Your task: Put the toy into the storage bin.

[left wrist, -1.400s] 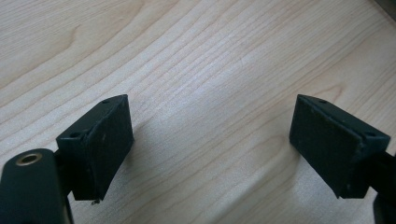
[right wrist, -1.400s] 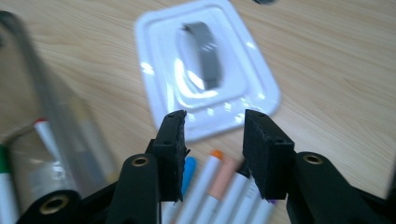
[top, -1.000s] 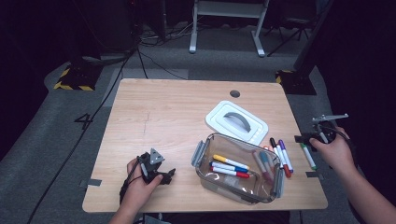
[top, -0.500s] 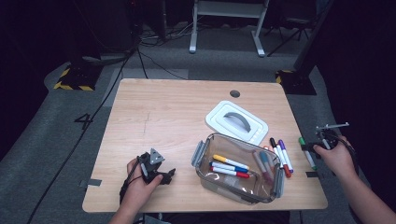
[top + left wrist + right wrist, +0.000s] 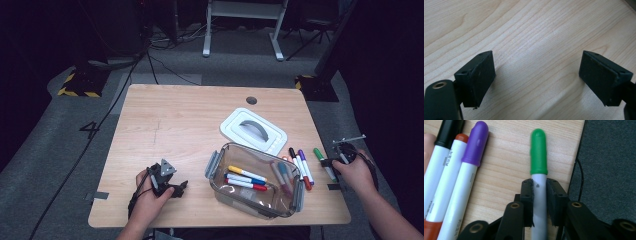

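A green-capped marker (image 5: 538, 155) lies near the table's right edge, and my right gripper (image 5: 539, 195) has just closed its jaws on the white barrel; it is shut on it. In the high view the green marker (image 5: 320, 156) sits just left of the right gripper (image 5: 336, 164). Beside it lie purple (image 5: 475, 143), red (image 5: 454, 157) and black (image 5: 447, 130) markers. A clear container (image 5: 260, 182) holds several markers. My left gripper (image 5: 536, 75) rests open over bare wood, also seen at the front left as the left gripper (image 5: 175, 187).
A white lid (image 5: 252, 131) with a grey handle lies behind the container. The wooden table (image 5: 175, 120) ends right beside the green marker, with grey floor (image 5: 609, 157) and a cable beyond. A round grommet hole (image 5: 251, 100) sits near the far edge.
My right hand has come down and slightly inward to the green marker, and its jaws have closed on the barrel. The left hand has stayed where it was.
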